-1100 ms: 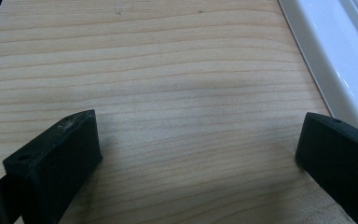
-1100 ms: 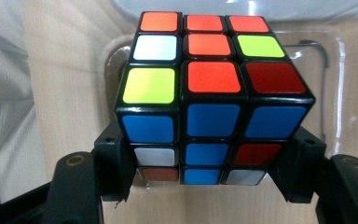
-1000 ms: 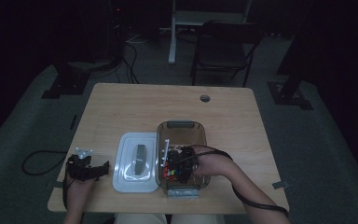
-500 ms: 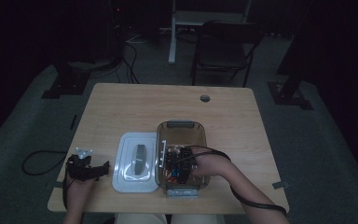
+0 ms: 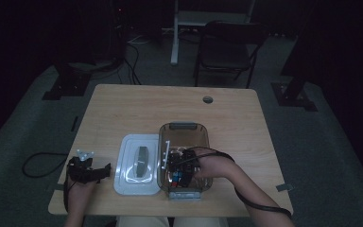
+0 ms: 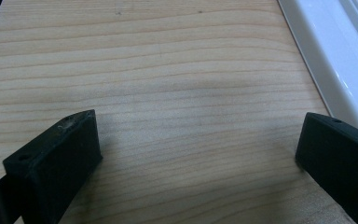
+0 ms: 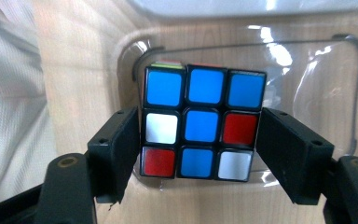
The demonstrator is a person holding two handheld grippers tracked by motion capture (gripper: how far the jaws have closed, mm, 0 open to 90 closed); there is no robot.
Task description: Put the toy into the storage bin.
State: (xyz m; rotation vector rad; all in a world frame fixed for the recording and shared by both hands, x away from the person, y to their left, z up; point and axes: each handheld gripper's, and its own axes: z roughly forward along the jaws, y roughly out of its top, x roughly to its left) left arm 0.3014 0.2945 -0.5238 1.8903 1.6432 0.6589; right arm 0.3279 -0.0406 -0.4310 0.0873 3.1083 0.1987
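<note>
Down at the near edge of the wooden table [image 5: 123, 104], the person's left hand [image 5: 78, 191] holds the left gripper [image 5: 89, 171] low over bare wood, just left of the white lid [image 5: 137, 164]. From the left gripper view its jaws are spread wide with nothing between them, and a strip of that white lid runs along the upper right corner.

Over on the right, the right hand [image 5: 215, 168] has the right gripper [image 5: 179, 172] dipped into the clear brownish tub [image 5: 184, 130], at the near end of it. Right gripper view is pretty clear: the jaws are pressed on both sides of a Rubik's cube [image 7: 200, 123], one on each side, so it's clamped on the cube. Face toward the camera is mostly blue, with white and red squares in the middle and bottom rows. The cube sits inside the tub, near its rounded corner.

A small dark thing lies on the lid, can't tell what it is.

Farther back, a folding chair [image 5: 227, 49] stands behind the table, cables on the floor
</note>
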